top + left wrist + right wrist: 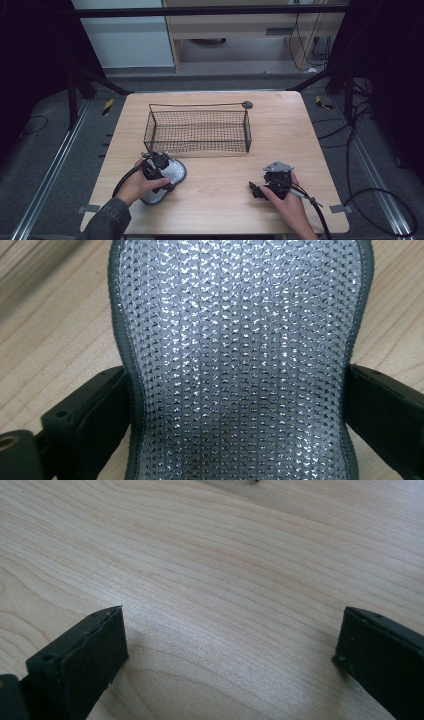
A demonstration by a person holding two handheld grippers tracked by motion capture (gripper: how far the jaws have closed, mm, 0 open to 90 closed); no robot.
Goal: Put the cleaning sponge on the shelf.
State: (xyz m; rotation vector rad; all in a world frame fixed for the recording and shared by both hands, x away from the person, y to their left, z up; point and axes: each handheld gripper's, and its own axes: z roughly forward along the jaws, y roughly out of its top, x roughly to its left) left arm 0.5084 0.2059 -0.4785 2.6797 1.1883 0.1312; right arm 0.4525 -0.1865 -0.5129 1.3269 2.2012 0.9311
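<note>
Left gripper [161,167], held low over the pale wooden table [300,130]: its jaws straddle the narrow waist of a grey, silver-meshed shoe insole [240,360], which lies flat on the table directly between them. The pads stand just beside the insole's dark edging; whether they press on it cannot be told. A black wire-mesh basket [198,131] stands just beyond this gripper. Right gripper [232,645], well apart to the side: jaws spread wide over bare wood, grasping nothing.
</note>
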